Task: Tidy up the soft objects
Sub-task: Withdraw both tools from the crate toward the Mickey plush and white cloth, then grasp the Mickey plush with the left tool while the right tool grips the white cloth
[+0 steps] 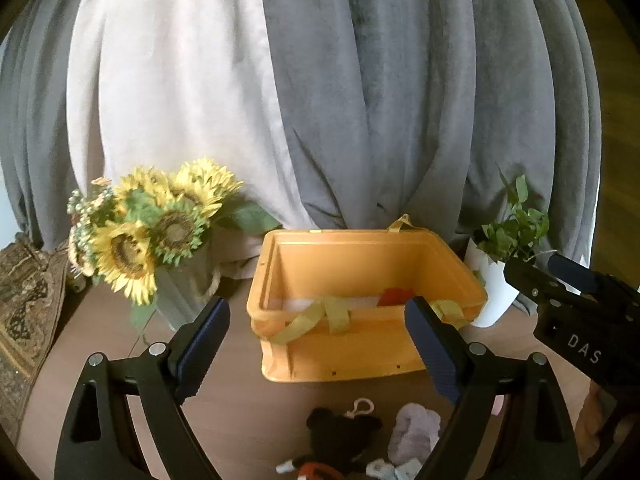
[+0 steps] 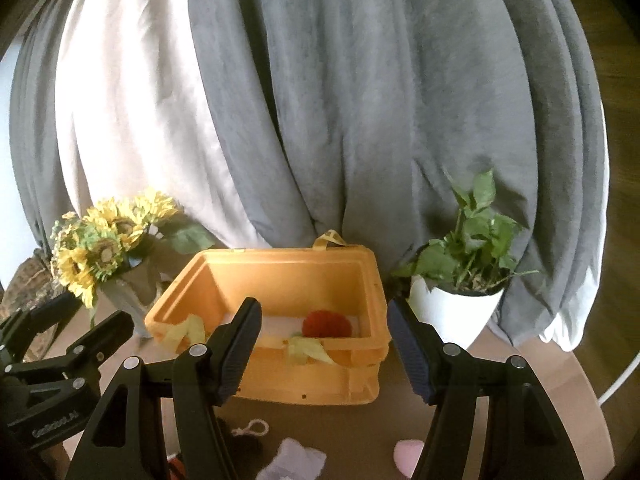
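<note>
Dim, soft daylight, fisheye edges, slight blur

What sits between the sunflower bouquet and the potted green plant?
The open orange plastic crate with yellow ribbon handles, a red soft object inside it. Right wrist view shows it between sunflower bouquet and potted green plant.

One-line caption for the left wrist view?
Open left gripper faces orange bin holding a red soft item; black plush waits on table.

Sunflower bouquet, potted green plant, grey and white curtains, patterned rug.
</note>
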`<action>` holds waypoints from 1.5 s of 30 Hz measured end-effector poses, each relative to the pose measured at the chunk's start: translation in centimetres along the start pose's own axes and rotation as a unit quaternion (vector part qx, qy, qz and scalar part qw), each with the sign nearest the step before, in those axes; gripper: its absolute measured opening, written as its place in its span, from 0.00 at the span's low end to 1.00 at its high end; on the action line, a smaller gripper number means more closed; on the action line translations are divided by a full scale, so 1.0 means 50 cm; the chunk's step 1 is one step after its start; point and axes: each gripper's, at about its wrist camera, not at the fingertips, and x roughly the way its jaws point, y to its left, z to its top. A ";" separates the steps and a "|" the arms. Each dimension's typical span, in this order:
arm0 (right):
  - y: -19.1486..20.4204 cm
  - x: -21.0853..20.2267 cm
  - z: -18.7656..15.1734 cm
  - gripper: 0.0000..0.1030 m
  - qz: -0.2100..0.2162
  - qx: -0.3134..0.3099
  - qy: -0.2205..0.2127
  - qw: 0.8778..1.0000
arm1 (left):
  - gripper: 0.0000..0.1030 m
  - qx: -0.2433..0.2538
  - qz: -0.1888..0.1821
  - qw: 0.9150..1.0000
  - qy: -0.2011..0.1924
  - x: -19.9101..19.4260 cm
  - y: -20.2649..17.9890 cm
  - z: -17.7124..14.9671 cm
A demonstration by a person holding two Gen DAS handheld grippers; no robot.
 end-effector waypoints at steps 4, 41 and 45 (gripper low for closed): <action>-0.007 -0.029 -0.013 0.64 0.006 0.000 0.000 1.000 | 0.88 0.004 0.015 1.000 -0.006 -0.039 -0.008 -0.022; 0.056 -0.118 -0.197 0.64 0.011 0.025 0.065 0.998 | 0.89 0.080 -0.003 0.995 0.051 -0.089 0.032 -0.198; 0.059 -0.100 -0.208 0.63 0.009 0.027 0.079 0.996 | 0.89 0.086 -0.008 0.994 0.070 -0.068 0.034 -0.217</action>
